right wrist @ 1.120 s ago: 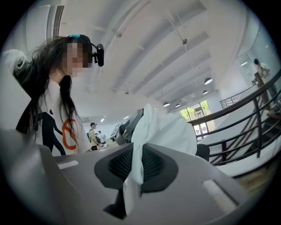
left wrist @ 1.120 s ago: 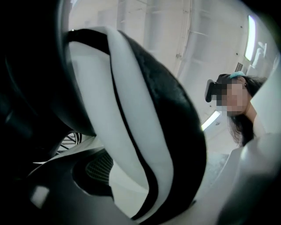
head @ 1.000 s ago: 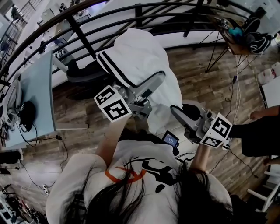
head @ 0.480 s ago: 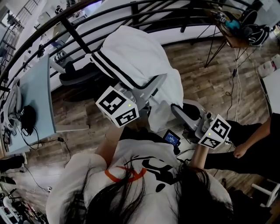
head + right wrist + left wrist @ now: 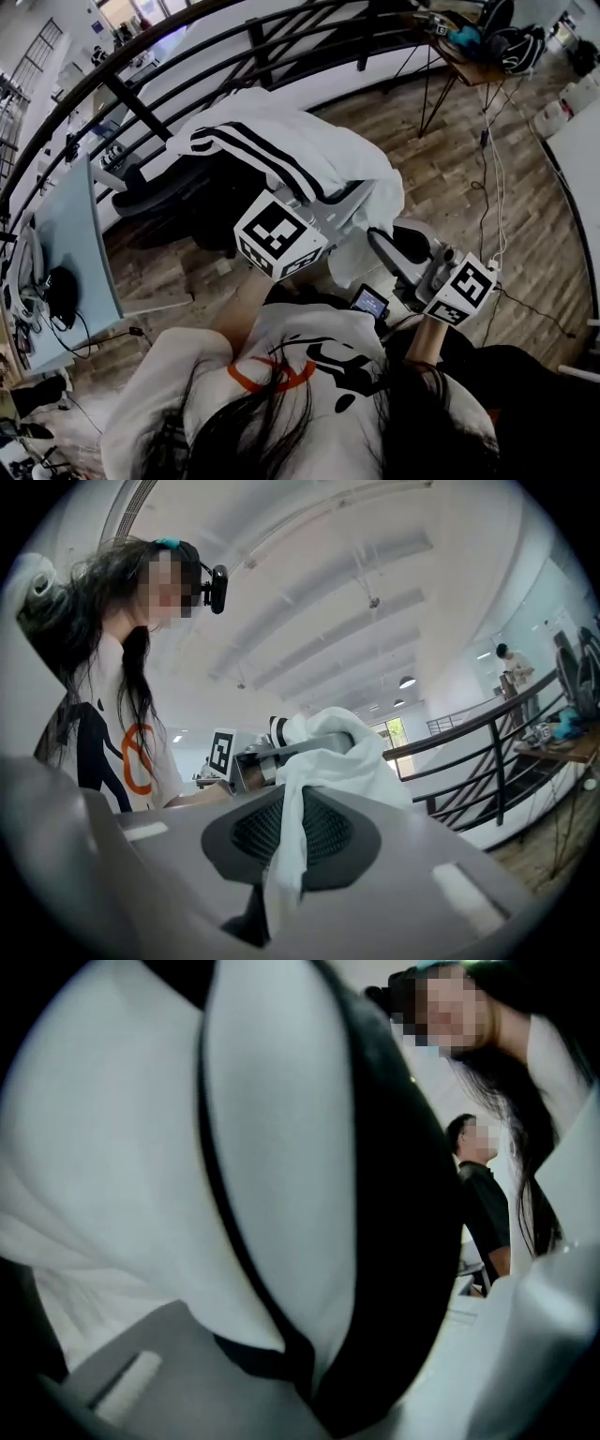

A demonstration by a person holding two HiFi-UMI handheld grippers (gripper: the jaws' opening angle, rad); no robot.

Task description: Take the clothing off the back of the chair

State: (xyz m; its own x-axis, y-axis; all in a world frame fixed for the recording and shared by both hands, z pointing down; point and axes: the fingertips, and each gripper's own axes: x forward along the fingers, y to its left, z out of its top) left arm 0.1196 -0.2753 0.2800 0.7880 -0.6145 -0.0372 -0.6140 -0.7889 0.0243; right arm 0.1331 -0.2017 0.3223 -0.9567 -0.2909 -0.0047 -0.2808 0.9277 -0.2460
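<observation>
Left hand-held gripper (image 5: 337,199) (image 5: 300,1372) clenched on the white clothing (image 5: 291,150) (image 5: 272,1147) at its black stripe, centre of frame. Right hand-held gripper (image 5: 380,239) (image 5: 258,911) also clamped, a fold of the same clothing (image 5: 328,752) pinched low between its jaws. Compared with a second ago, the clothing hangs higher and spreads wider toward upper left, and more of the dark chair (image 5: 155,187) shows beneath it. The left marker cube sits further right than before. The person at the right edge is gone from frame. Table (image 5: 70,234) at left edge, railing (image 5: 234,37) along the top.
</observation>
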